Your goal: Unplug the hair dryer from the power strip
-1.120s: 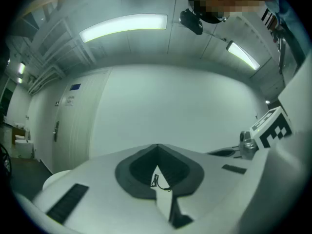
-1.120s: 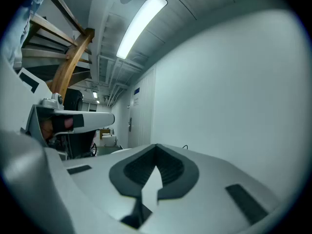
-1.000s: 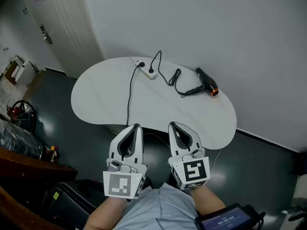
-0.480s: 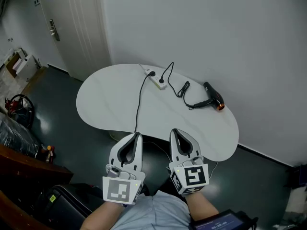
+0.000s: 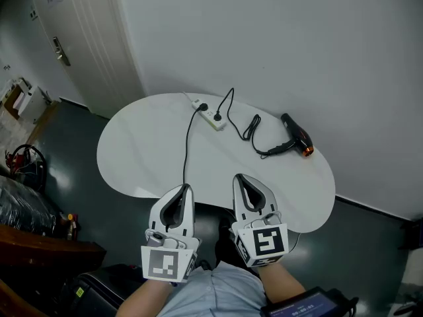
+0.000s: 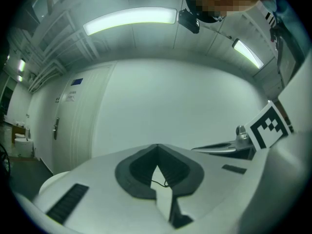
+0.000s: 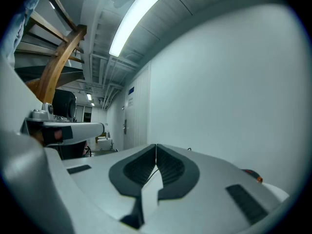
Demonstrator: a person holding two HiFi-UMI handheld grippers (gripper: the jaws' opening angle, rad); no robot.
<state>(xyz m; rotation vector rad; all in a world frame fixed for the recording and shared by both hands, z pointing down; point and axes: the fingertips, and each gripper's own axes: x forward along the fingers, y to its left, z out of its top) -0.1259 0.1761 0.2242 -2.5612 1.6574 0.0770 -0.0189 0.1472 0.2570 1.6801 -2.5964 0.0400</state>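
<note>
A black hair dryer [image 5: 295,135] with an orange nozzle lies at the far right of the white table [image 5: 152,157]. Its black cord [image 5: 250,127] loops left to a plug in the white power strip [image 5: 208,113] near the table's far edge. A second black cable [image 5: 187,147] runs from the strip toward the near edge. My left gripper [image 5: 184,188] and right gripper [image 5: 239,177] hover side by side over the near edge, both shut and holding nothing. The tips meet in the left gripper view [image 6: 156,146] and the right gripper view [image 7: 156,145].
A white wall rises right behind the table. A white door [image 5: 73,38] stands at the back left. Dark floor surrounds the table, with clutter and a dark wooden counter [image 5: 33,226] at the left. A tablet-like screen [image 5: 310,304] sits at the bottom right.
Both grippers have moved forward toward the table's near edge, side by side and still shut. The head view has shifted, so the table sits a little differently in it.
</note>
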